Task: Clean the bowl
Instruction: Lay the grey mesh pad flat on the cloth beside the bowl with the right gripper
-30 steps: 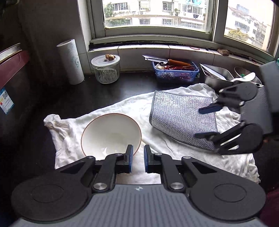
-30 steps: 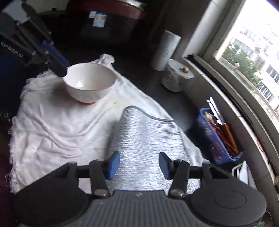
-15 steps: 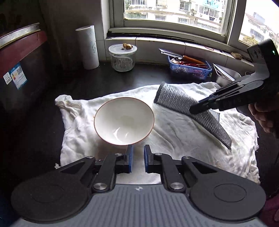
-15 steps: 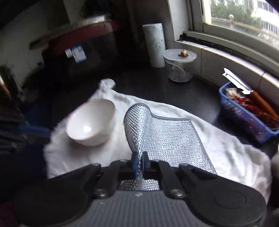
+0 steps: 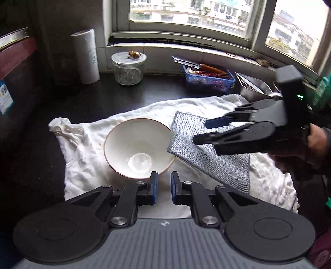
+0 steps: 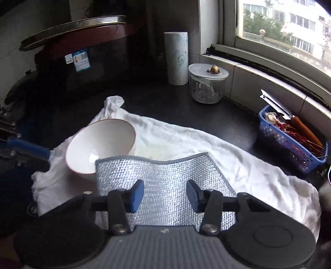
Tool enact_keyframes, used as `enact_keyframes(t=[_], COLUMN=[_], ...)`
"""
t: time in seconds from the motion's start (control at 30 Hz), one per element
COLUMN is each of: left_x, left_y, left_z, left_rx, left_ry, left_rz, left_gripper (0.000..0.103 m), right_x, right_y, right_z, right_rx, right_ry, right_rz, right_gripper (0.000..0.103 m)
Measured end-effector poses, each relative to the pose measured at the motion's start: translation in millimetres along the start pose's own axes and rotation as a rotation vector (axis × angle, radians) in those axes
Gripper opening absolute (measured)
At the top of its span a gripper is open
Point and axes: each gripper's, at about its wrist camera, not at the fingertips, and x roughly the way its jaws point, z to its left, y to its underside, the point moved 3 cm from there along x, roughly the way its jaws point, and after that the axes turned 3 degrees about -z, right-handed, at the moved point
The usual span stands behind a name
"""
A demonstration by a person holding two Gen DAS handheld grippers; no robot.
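Bowl [image 6: 99,149] now tilted; right hand-held gripper [image 6: 164,195] reopened, releasing the scouring cloth [image 6: 163,175]; left hand-held gripper [image 5: 163,187] nearly closed, empty.

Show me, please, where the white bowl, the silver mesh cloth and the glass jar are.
white bowl [image 5: 139,148], left wrist view, on its inner wall.
silver mesh cloth [image 6: 165,175], right wrist view, on its middle.
glass jar [image 6: 206,91], right wrist view, on its glass side.

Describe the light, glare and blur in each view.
Left wrist view: the window is blown out by daylight, the left side sits in deep shadow, the right gripper is slightly motion-blurred, and the bowl is sharp. Right wrist view: the silver mesh cloth glints, the window is overexposed, the left gripper is dark and soft, and fisheye bends the sill.
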Motion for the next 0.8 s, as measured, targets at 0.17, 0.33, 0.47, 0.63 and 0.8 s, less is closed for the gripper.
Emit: enact_keyframes(t=[0.17, 0.33, 0.47, 0.63, 0.8], left_x=[-7, -13, -18, -23, -27], left_y=[7, 7, 4, 4, 4], left_z=[7, 16, 22, 23, 27], left_rx=[0.006, 0.012, 0.007, 0.033, 0.031], left_ry=[0.032, 0.047, 0.064, 0.082, 0.100], left_rz=[-0.001, -0.019, -0.040, -0.050, -0.067], left_gripper=[0.027, 0.027, 0.027, 0.028, 0.030], right_x=[14, 10, 7, 36, 33], right_y=[19, 34, 17, 13, 27], right_z=[34, 62, 51, 58, 79], right_rx=[-0.272, -0.565, -0.366, -0.357, -0.536], right_ry=[0.009, 0.073, 0.101, 0.145, 0.204], right_rz=[0.069, 0.091, 0.035, 0.089, 0.043], right_gripper=[0.047, 0.051, 0.062, 0.062, 0.069])
